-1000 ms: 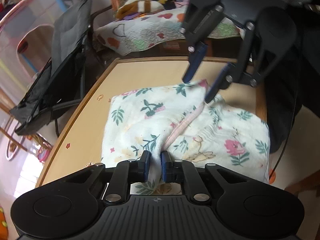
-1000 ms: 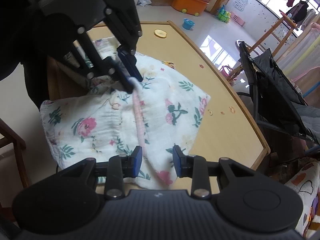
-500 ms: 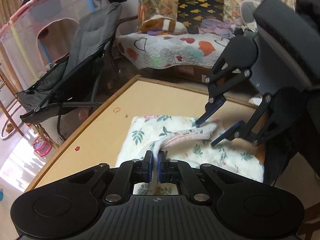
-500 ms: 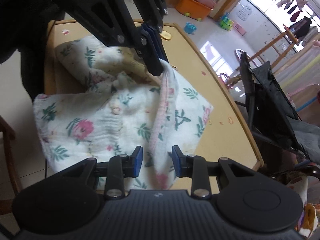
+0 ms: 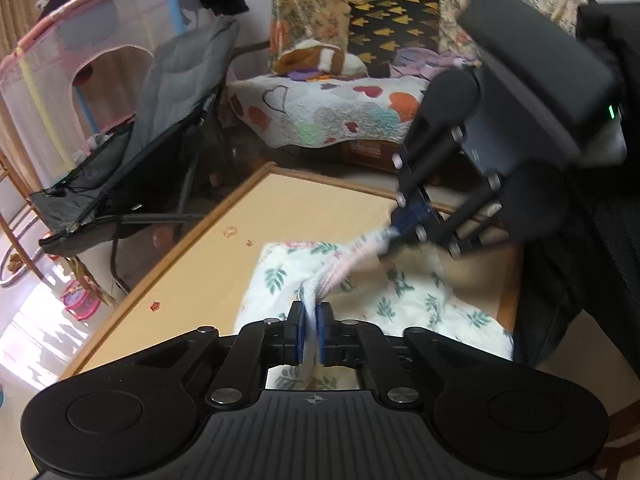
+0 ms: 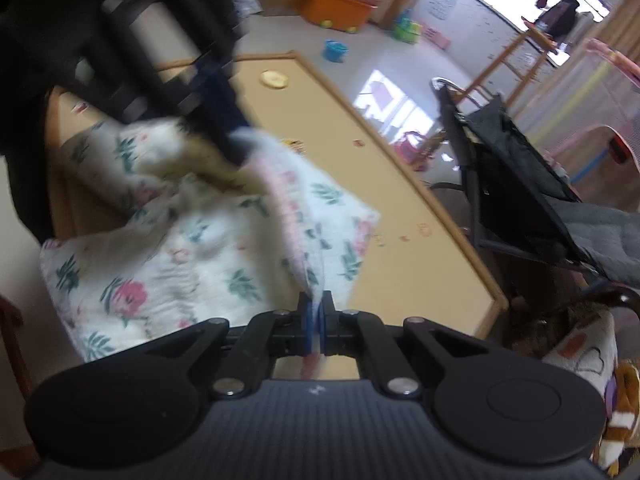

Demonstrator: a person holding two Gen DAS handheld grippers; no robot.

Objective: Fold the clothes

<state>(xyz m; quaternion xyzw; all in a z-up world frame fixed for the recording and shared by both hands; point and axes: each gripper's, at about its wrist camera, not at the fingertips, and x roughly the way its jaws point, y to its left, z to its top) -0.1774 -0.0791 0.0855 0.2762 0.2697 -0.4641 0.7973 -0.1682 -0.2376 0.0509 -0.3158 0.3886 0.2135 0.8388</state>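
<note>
While both tools hold the cloth up, the scene w/ the table as landmark:

Table (image 5: 208, 264): tan top w/ raised wood rim; rim runs along its far and window-side edges in both views.
Garment (image 6: 160, 256): white floral cloth w/ pink trim, lying on the table end nearest the person; trim edge is lifted off the top and stretched between the two tools, rest still rests on the table.
Left gripper (image 5: 309, 332): blue pads pinching the trim edge, narrow gap filled by cloth; jaws have just been opening a little, cloth still between them.
Right gripper (image 6: 316, 322): pads pressed together on the trim edge; jaws have just been closing onto it. Seen from the left view (image 5: 416, 216) it hangs above the table's far side, blurred.
Open room on table: bare top beyond the garment toward the far end and along the window-side rim; only small stickers (image 6: 400, 236) and a yellow round thing (image 6: 273, 79) near the far end.
Off table, window side: dark folding chair (image 6: 532, 200) just beside the rim.
Off table, far end: orange bin (image 6: 334, 4) on the floor, contents not clear; small blue tub (image 6: 335, 49) near it, can't tell what's in it.
Off table, other side: sofa (image 5: 400, 8) w/ heart-print quilt (image 5: 332, 112), cushions on it.
</note>
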